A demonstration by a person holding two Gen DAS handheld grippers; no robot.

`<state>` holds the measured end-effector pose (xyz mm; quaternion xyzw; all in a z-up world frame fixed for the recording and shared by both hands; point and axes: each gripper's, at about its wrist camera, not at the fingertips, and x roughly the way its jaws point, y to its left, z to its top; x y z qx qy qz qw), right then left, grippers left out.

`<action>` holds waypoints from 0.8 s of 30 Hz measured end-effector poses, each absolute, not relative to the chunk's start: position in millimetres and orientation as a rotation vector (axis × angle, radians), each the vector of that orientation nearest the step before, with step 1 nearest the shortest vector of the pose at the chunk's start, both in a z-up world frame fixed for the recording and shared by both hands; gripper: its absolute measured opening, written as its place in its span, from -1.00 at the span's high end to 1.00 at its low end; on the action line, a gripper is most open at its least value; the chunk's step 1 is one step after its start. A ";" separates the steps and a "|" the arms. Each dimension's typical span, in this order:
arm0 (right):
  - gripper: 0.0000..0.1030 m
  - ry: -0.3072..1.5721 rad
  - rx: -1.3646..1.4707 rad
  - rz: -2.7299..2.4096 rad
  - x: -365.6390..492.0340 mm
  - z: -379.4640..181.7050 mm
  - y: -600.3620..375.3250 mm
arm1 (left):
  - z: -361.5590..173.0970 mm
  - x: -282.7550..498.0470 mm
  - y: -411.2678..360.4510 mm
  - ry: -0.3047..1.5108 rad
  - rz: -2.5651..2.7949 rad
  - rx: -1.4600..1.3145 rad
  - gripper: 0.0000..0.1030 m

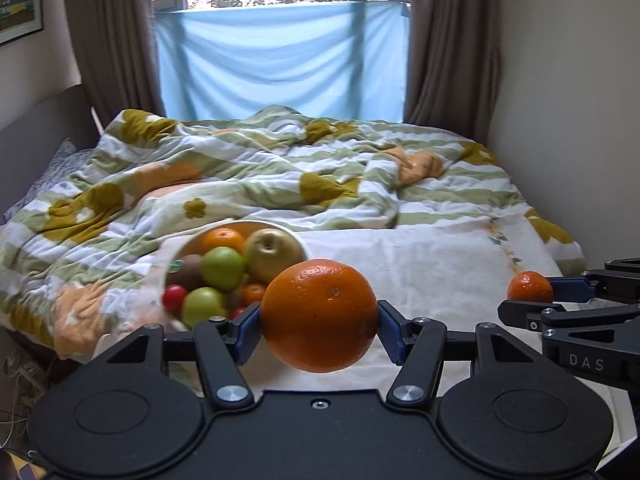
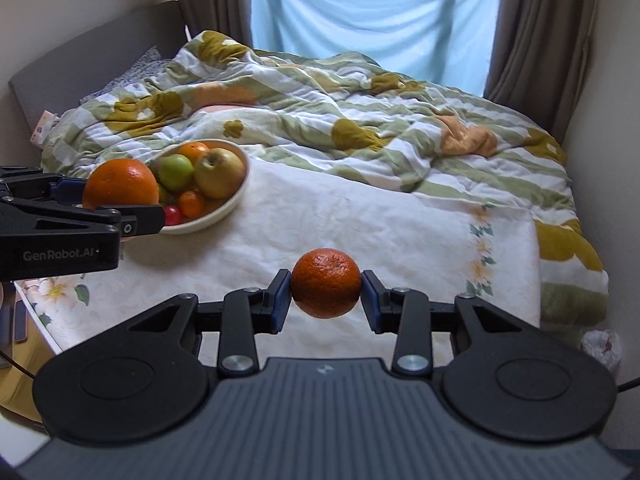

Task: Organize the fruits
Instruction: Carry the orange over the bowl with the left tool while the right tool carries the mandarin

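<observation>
My left gripper (image 1: 319, 318) is shut on a large orange (image 1: 319, 314) and holds it in the air, just right of a cream bowl (image 1: 301, 242). From the right wrist view the same orange (image 2: 120, 184) hangs at the bowl's (image 2: 236, 196) left side. The bowl sits on the bed with several fruits: green apples (image 1: 222, 267), a yellow apple (image 1: 272, 254), an orange, a kiwi and small red fruits. My right gripper (image 2: 326, 286) is shut on a small mandarin (image 2: 326, 282), lifted above the white cloth; the mandarin (image 1: 530, 286) shows at the right edge of the left wrist view.
A white embroidered cloth (image 2: 360, 216) covers the near part of the bed. A rumpled green-striped flowered duvet (image 2: 320, 112) lies behind it. A grey headboard (image 2: 92, 52) stands at the left, walls at both sides, curtains and a blue sheet at the window.
</observation>
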<state>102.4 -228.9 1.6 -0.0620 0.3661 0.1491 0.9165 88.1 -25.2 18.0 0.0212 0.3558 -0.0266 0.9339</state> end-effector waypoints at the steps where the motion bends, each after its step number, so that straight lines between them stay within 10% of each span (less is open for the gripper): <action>1: -0.02 0.751 -0.130 0.314 103.2 3.2 -221.5 | 18.8 88.4 -16.3 0.728 -0.045 0.040 -0.24; 24: -0.02 0.840 -0.052 0.280 197.3 -23.2 -69.9 | -18.3 208.0 123.6 0.834 -0.115 0.091 -0.24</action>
